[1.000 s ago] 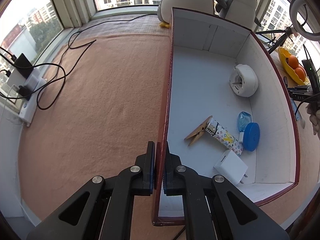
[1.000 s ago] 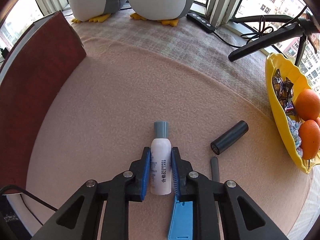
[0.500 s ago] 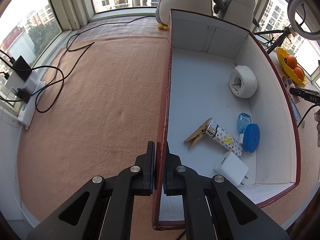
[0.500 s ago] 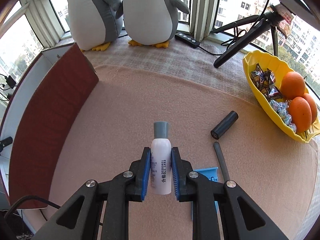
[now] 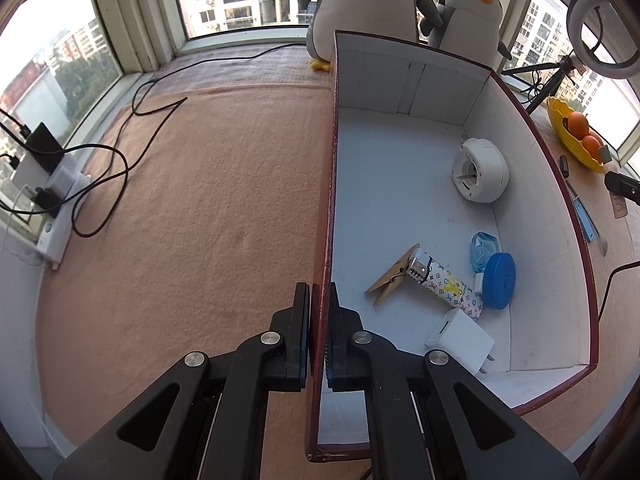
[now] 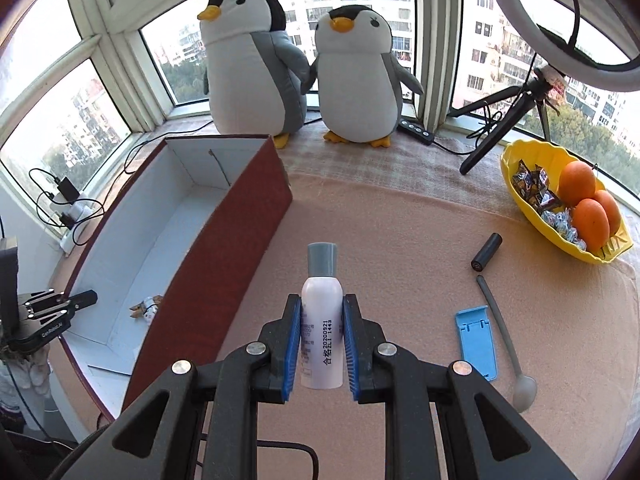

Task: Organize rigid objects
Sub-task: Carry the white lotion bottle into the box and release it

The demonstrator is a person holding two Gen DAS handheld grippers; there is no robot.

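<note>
My left gripper (image 5: pixel 319 336) stays clamped on the near wall of the box (image 5: pixel 532 208), steadying it. Right of the box, my right gripper (image 6: pixel 322 344) holds the white bottle (image 6: pixel 322 332), now lifted clear of the blanket, with the box's open top in sight, so I judge dropping it in comes next. Its side reads "20200921" and "1443". Right of the bottle lie the blue stand (image 6: pixel 476 344) and the spoon (image 6: pixel 506 344).

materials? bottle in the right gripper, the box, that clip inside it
Bottle: likely plastic, smooth white body, matte grey cap, printed code.
Box: looks like cardboard, dark red outside, white inside; thin walls, folded corner seams.
Clip: apparently bare wood with a metal spring, a clothespin.
</note>
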